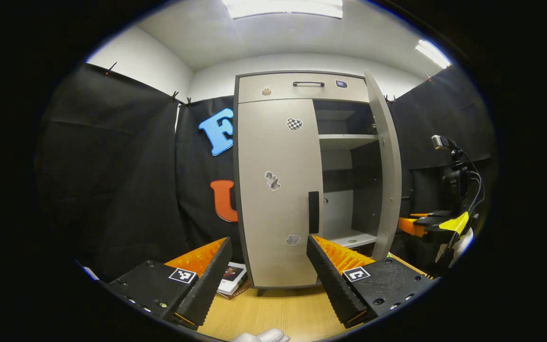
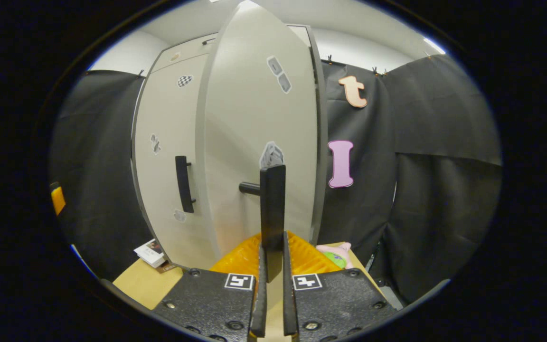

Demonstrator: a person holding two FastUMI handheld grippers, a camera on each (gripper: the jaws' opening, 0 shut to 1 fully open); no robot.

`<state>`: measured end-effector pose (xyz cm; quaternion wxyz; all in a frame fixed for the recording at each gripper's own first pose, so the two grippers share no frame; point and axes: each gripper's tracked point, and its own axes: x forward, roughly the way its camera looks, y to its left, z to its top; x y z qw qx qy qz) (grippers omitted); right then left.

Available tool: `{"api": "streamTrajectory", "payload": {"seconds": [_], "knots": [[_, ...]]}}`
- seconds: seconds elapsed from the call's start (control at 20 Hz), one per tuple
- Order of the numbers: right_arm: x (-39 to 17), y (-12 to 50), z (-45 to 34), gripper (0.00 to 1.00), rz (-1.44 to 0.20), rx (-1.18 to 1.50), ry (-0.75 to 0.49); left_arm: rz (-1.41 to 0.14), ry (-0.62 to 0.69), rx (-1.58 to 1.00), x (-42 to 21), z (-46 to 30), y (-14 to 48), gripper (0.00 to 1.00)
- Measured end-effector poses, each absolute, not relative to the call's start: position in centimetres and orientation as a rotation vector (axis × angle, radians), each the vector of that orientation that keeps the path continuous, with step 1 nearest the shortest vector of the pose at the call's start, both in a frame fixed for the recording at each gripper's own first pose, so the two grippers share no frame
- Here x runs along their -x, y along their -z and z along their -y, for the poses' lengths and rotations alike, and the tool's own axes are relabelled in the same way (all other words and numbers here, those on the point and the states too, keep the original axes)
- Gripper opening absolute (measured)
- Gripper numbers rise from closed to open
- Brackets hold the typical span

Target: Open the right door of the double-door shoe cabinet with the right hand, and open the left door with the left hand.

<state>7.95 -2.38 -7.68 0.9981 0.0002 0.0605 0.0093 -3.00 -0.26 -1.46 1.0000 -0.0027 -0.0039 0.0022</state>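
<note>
Left gripper view: left gripper [image 1: 269,266] released at frame bottom, short of the closed left door's handle [image 1: 313,212] at centre; right door [image 1: 383,161] stands ajar. Right gripper view: right gripper [image 2: 272,280] clenched on the right handle [image 2: 272,209]; pulling off-arc could slip it.

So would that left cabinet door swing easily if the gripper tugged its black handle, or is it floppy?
The left door looks like a rigid flat panel, so it probably won't flex. Its black handle is a solid bar, likely easy to grip. The right door already stands open, suggesting easy hinges.
</note>
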Motion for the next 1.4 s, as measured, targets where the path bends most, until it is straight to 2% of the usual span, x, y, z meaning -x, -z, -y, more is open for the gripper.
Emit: {"api": "streamTrajectory", "payload": {"seconds": [0.15,0.25,0.3,0.5,1.0,1.25,1.35,1.4], "knots": [[-7.3,7.5,4.8,0.15,-0.122,-0.019,0.008,0.01,0.018,0.017,2.5,1.8,1.3,0.96],[-6.9,7.7,6.9,0.11,-0.12,-0.003,0.037,-0.001,0.04,0.025,2.1,3.1,1.6,0.96],[-6.8,7.6,7.5,0.05,-0.118,-0.007,0.036,-0.008,0.051,0.03,1.8,3.7,1.8,0.96],[-6.9,7.6,11.2,0.04,-0.127,0.001,0.072,-0.016,0.083,0.036,1.3,5.7,1.7,0.96],[-7.2,7.6,13.7,0.04,-0.13,0.008,-0.019,-0.015,0.068,0.025,1.3,7.6,1.3,0.96],[-7.3,7.6,13.8,0.04,-0.138,0.036,-0.019,-0.016,0.048,0.028,1.6,7.8,1.3,0.96],[-6.8,7.9,14.1,0.07,-0.149,0.038,-0.01,-0.013,0.043,0.021,1.6,7.6,1.2,0.96],[-6.5,8.1,14.8,0.15,-0.153,0.04,0.009,-0.013,0.04,0.02,1.6,7.6,1.2,0.96]]}}
